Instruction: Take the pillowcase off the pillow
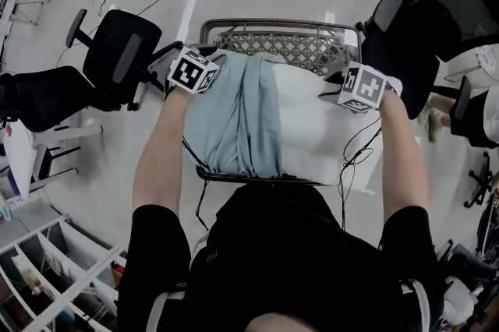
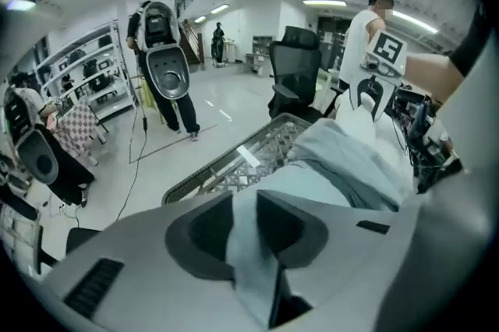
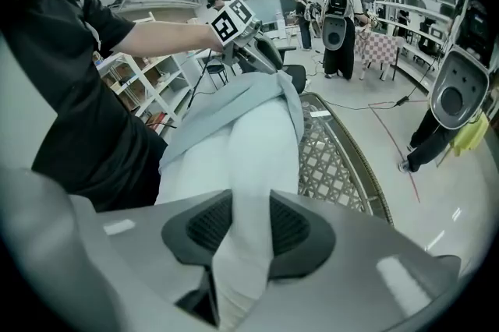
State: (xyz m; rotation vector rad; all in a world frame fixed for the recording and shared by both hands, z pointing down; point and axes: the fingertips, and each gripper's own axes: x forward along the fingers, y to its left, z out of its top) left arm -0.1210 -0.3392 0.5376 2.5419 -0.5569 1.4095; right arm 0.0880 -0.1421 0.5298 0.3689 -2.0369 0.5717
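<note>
Because it is thin cloth over soft stuffing, the pillowcase [image 1: 226, 120] should handle as light, limp and a little slippery. I judge the best hold to be a bunched fold near its open edge, with the pillow [image 1: 312, 135] pinned at its bared end.

At the left of the head view, the left gripper [image 2: 243, 223] sits at the upper left corner of the bundle. Its jaws stand apart, and a fold of the pale blue-green pillowcase lies loosely between them, not visibly squeezed. The pillowcase is gathered into long wrinkles over the left half of the pillow, with its edge running down the middle.

To the right of that edge the pillow is bare, white, plump and smooth. At its upper right corner the right gripper [image 3: 249, 227] has its jaws clamped on a pinch of the white pillow. The whole bundle rests on a mesh basket [image 1: 273, 23] at the centre of the frame, just above the person's lap.
</note>
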